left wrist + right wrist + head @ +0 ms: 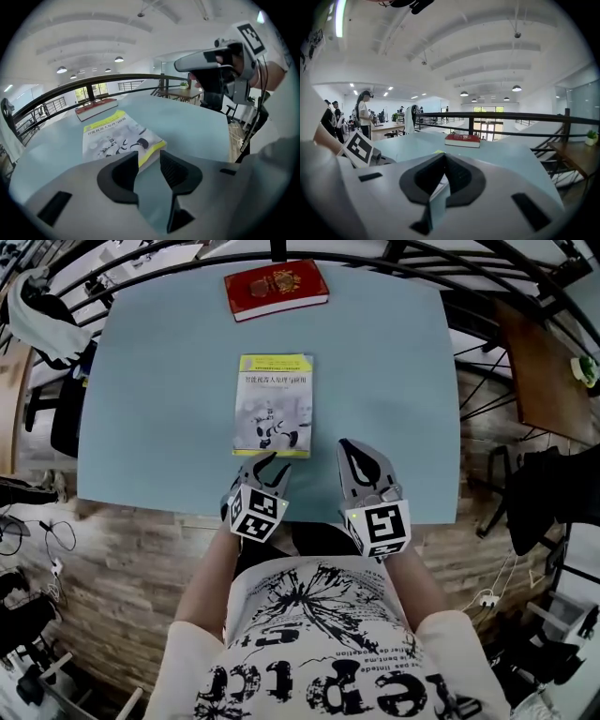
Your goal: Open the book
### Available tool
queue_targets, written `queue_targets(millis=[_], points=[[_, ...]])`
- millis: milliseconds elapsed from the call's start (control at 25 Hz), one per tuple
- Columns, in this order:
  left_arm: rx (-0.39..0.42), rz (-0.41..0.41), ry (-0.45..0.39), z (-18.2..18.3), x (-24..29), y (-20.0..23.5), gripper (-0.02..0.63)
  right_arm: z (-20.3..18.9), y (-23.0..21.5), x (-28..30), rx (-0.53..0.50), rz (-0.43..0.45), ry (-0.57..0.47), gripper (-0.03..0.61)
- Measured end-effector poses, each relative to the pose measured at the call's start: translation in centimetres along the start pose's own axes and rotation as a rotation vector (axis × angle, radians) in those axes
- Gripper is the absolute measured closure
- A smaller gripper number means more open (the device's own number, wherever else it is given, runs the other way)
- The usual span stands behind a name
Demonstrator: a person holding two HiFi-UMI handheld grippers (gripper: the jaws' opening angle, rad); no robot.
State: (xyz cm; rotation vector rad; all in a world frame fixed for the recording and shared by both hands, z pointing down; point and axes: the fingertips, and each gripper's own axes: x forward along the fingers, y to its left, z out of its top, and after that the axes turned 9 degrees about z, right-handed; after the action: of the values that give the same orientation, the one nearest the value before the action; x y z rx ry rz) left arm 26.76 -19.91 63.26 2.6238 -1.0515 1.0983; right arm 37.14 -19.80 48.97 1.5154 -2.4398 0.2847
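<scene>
A closed book (274, 404) with a yellow-and-white cover lies flat in the middle of the pale blue table (159, 418). My left gripper (272, 468) hovers at the book's near edge, by its near right corner. Its jaws stand open with nothing between them. In the left gripper view that corner of the book (112, 136) shows just past the left gripper (149, 157). My right gripper (354, 448) is shut and empty, over bare table to the right of the book's near end. In the right gripper view the tips of the right gripper (444, 157) meet.
A closed red book (276, 289) lies at the table's far edge. A black railing (511, 116) runs behind the table. A wooden table (544, 362) stands to the right. People (363, 115) stand far off in the room.
</scene>
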Motion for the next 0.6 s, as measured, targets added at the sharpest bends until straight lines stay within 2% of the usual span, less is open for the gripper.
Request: queue_targets(millis=[240,480,600], points=[[0.053,-0.001,0.045,-0.7,2.6,0.0,0.457,-2.8,-0.1,1.3,0.027,0.013,0.061,0.568],[0.090,-0.012,0.056,-0.5,3.3,-0.7,0.459,-4.1,0.3,1.3,0.051,0.025,0.087,0.568],[0.112,-0.012,0.059,-0.5,3.5,-0.8,0.493,-4.2,0.4,1.2,0.054,0.029,0.091,0.568]])
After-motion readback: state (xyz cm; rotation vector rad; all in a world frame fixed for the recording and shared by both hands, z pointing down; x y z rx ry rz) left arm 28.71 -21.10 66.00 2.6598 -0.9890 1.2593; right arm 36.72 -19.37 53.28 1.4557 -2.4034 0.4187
